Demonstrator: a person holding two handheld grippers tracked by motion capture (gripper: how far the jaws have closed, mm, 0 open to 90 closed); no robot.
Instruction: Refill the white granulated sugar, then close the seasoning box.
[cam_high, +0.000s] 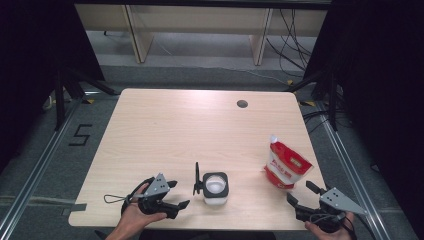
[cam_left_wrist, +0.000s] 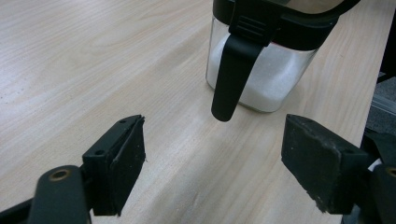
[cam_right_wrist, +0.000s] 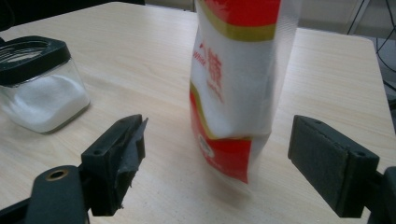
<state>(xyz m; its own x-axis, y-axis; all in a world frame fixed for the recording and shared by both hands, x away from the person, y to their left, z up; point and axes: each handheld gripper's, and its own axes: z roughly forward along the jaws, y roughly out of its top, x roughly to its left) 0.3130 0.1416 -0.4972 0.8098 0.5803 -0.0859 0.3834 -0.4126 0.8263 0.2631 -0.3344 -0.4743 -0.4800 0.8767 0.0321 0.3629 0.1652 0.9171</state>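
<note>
Your left gripper (cam_high: 172, 196) sits at the near edge of the table (cam_high: 165, 125), jaws wide apart with nothing between them, aimed at the jar (cam_high: 215, 188) just beside it. The jar holds white powder and its black lid flap (cam_left_wrist: 232, 77) hangs down the side facing you. Your right gripper (cam_high: 301, 194) rests near the right corner, jaws spread wide and empty. Just beyond it stands the red and white pouch (cam_high: 285, 165), upright, well apart from the jar.
</note>
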